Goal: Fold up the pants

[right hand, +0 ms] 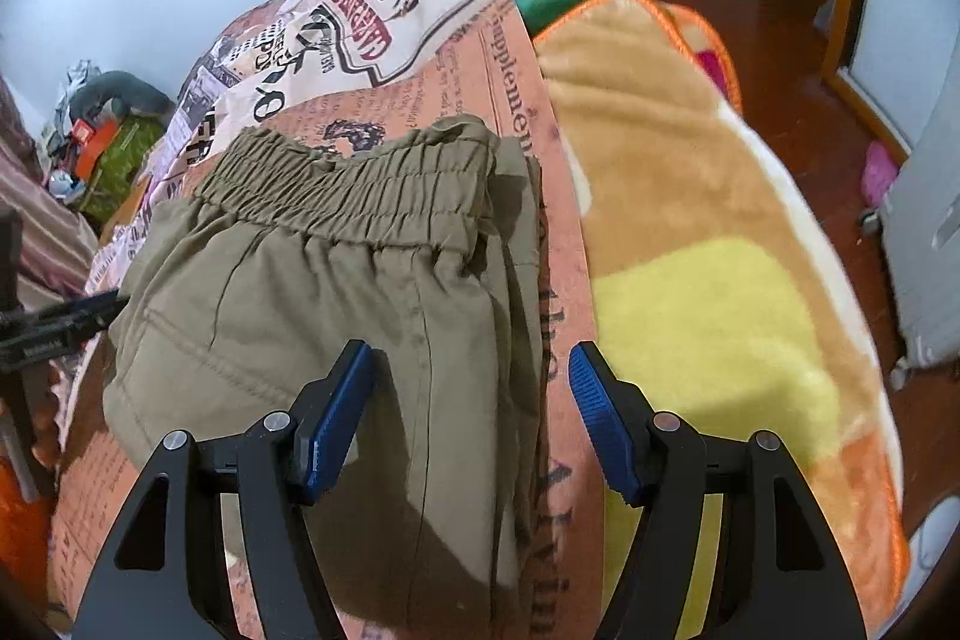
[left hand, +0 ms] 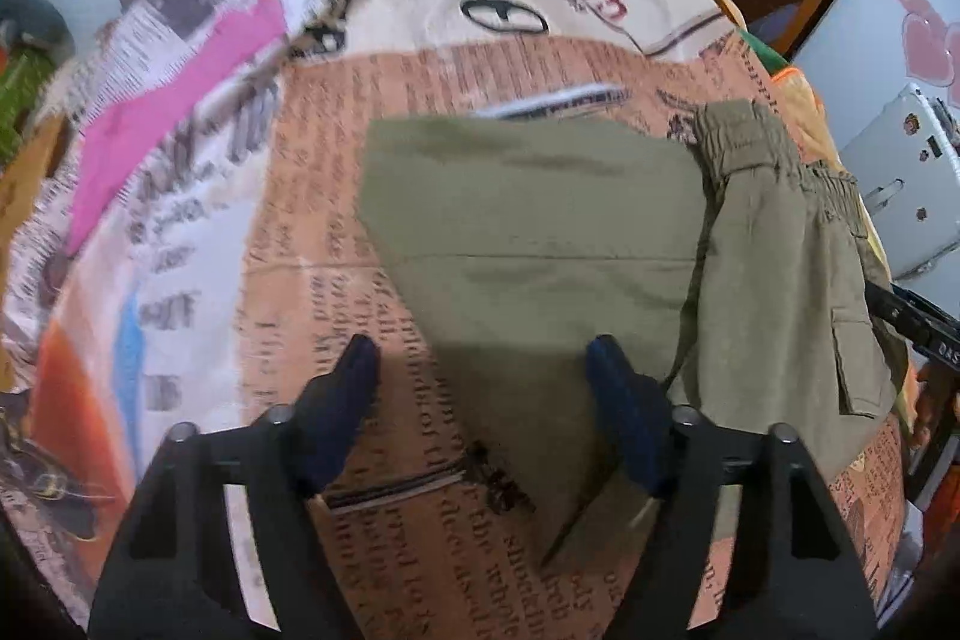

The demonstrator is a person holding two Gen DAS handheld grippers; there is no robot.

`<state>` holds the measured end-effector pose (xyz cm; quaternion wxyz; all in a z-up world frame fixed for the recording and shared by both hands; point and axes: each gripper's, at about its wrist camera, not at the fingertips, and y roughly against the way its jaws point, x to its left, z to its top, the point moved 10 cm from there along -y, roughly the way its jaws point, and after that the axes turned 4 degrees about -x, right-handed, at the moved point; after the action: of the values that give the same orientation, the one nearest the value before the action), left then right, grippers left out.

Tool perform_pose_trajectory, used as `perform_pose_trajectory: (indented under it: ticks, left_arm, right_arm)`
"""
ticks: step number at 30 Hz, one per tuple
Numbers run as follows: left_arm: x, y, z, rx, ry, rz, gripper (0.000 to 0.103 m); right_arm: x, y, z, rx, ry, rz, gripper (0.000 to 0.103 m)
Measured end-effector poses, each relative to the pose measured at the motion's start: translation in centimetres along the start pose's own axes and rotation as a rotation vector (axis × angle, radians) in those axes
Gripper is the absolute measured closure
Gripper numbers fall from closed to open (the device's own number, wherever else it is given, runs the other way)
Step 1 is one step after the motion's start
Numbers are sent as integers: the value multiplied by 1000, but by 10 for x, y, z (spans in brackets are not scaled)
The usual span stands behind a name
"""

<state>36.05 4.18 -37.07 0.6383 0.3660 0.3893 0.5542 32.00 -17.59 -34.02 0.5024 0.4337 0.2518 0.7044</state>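
Note:
Olive-green pants (left hand: 528, 196) lie on a bed sheet printed like newspaper (left hand: 336, 172). In the left wrist view a leg part is spread flat, with the elastic waistband (left hand: 750, 136) and a cargo pocket (left hand: 852, 364) to the right. My left gripper (left hand: 480, 349) hangs open over the leg's lower left edge, its right finger above the cloth and its left finger above the sheet. In the right wrist view the gathered waistband (right hand: 360, 184) lies ahead. My right gripper (right hand: 471, 352) stands open over the pants' (right hand: 270, 310) right side, and no pad presses on the cloth.
A plush yellow and orange blanket (right hand: 690, 280) covers the bed's right side, and a wooden floor (right hand: 810, 70) lies beyond it. A pink cloth (left hand: 180, 100) lies on the sheet at the left. A white appliance (left hand: 900, 184) stands at the right, and clutter (right hand: 108, 136) sits at the far left.

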Motion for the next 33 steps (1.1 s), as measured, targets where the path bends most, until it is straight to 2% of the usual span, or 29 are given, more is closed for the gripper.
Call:
perform_pose_trajectory:
  ticks: [3, 8, 10, 14, 18, 23, 25, 33]
  left_arm:
    - [-5, -2, 4, -14, -17, -9, 38]
    - [-12, -10, 11, -12, -16, -46, 46]
    - [-12, -12, 15, -18, -10, -52, 51]
    - [-12, -15, 20, -17, 15, -83, 71]
    - [-11, -13, 23, -36, 14, -66, 89]
    - [-13, -1, 25, -72, 0, -46, 96]
    - [-14, 6, 28, -93, -8, -39, 97]
    - [-20, 47, 38, -166, -38, -34, 100]
  right_arm:
    - [-4, -6, 4, 12, -37, 44, 39]
    - [-3, -14, 10, 25, -29, 71, 40]
    - [-1, -16, 13, 24, -20, 83, 47]
    - [-1, -17, 15, 23, -7, 82, 57]
    - [1, -17, 19, 12, 18, 58, 69]
    - [9, -7, 26, -24, 91, 15, 86]
    - [11, -1, 31, -41, 104, 10, 90]
    - [30, 23, 48, -103, 149, 13, 94]
